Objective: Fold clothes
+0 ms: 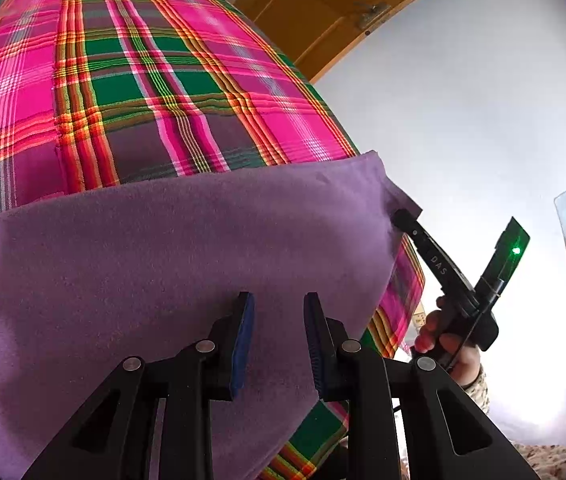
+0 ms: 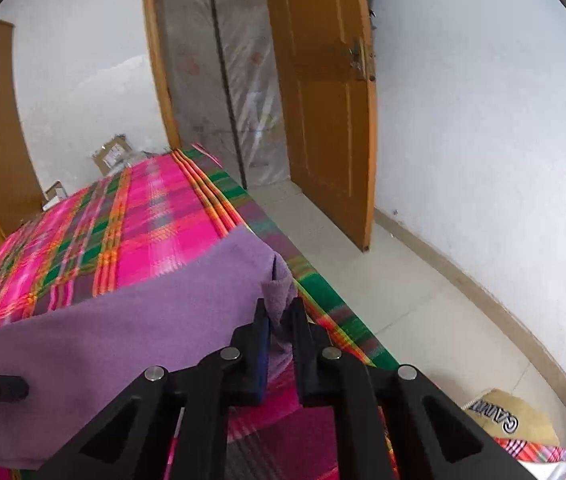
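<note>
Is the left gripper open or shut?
Open: the left gripper hovers over the purple cloth with a clear gap and nothing between its pads.

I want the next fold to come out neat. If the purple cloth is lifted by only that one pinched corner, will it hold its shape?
Probably not. The purple cloth bunches where the right gripper pinches it, so it looks floppy. Its fuzzy surface suggests it will cling to the plaid bedspread rather than slide.

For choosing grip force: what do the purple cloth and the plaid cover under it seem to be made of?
Purple cloth: probably fleece or brushed knit; matte, fuzzy nap, soft rounded folds. Plaid cover: likely woven cotton or synthetic; visible thread lines, flat surface, slight sheen.
</note>
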A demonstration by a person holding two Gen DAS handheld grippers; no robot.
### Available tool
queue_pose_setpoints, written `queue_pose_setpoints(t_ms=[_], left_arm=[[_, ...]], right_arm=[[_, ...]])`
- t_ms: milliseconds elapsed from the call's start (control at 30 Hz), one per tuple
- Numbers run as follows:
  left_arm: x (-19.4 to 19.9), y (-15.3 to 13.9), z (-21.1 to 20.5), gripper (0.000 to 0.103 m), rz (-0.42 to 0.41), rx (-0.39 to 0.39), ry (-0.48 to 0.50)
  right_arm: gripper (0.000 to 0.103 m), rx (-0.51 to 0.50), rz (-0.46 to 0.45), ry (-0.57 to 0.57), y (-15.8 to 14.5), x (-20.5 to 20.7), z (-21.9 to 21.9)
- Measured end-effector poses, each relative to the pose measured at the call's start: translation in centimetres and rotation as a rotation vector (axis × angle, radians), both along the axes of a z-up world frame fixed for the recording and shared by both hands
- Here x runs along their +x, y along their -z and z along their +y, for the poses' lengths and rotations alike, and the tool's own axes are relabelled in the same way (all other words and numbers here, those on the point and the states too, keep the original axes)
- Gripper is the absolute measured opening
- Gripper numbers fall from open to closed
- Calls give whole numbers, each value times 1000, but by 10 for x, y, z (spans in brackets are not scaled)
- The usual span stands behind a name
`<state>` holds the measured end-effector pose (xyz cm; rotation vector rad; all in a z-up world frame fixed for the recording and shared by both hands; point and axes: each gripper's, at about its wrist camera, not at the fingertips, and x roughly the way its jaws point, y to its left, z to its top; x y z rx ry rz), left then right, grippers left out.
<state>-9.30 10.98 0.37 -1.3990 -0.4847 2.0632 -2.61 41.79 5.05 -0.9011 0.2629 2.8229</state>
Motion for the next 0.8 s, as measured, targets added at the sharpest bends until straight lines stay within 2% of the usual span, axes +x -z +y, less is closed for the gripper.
queue_pose_setpoints(t_ms=[200,367,567,700,800], left_arm=[[-3,-1,2,26,-5,6,0],[-12,-5,7,26,-9,32,4],[-23,-9,14,26,-9,88,3],[-30,-8,12,26,-31,165,-9],[-35,-5,9,26,-45,214,-16]], right_arm=[[10,54,81,-104,-19,5,-26],[10,116,111,-198,-24,10,-53],[10,165,125,-274,-25,15,-82],[10,220,131,-314,-22,24,-101],[10,222,120,-356,-17,27,-112]])
